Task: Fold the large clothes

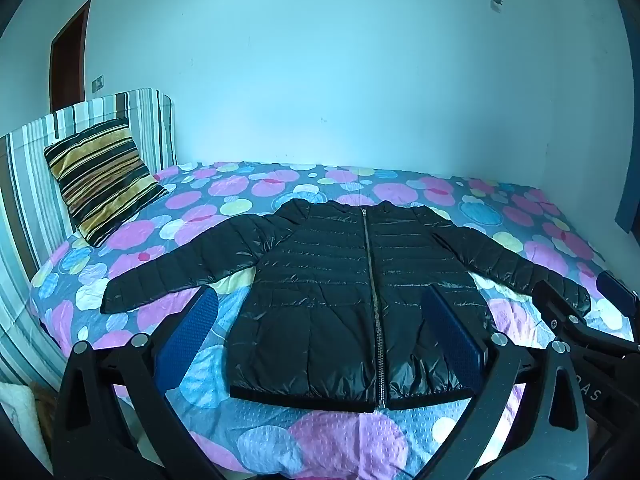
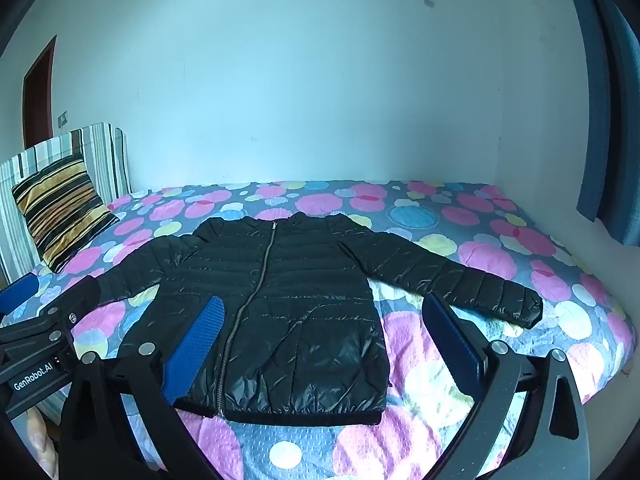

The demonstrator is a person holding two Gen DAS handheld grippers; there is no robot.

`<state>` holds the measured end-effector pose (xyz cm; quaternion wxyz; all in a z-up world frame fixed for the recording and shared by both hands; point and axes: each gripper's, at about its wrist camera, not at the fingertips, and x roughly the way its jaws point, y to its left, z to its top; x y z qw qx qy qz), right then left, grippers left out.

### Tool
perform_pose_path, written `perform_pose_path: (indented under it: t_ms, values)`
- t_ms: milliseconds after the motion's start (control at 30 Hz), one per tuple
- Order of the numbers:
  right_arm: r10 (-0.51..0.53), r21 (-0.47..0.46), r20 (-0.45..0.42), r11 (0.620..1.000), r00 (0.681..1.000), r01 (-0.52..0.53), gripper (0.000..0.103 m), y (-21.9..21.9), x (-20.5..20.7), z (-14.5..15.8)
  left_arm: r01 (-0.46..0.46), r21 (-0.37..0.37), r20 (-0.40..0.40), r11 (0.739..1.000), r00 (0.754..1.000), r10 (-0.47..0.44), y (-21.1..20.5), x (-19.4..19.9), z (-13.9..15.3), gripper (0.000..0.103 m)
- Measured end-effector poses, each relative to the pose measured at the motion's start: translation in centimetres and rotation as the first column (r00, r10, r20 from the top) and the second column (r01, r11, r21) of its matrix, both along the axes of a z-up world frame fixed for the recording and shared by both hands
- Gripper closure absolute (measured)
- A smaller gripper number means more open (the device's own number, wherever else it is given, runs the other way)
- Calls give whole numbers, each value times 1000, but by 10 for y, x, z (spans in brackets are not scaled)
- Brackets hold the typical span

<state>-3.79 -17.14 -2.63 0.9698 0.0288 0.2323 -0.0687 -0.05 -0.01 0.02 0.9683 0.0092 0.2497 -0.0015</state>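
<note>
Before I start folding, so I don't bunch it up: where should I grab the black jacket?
Probably the sleeve cuffs: the jacket lies flat, zipped, sleeves spread. Left gripper comes from outside at one cuff, right gripper at the other cuff.

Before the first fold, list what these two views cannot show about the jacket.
- Left wrist view: the jacket's right cuff is partly covered by the right gripper.
- Right wrist view: the other cuff is hidden behind the left gripper.
- Both views: the hood is foreshortened, and the back lies against the bedspread.
</note>
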Motion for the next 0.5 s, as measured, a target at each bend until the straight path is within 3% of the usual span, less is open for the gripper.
perform_pose_path:
  t_ms: [500]
  values:
    - [1,2,-3,1000,1000,-1,4,1,0,-1,-5,-5,-6,1000,1000,5,3,-2,-1,2]
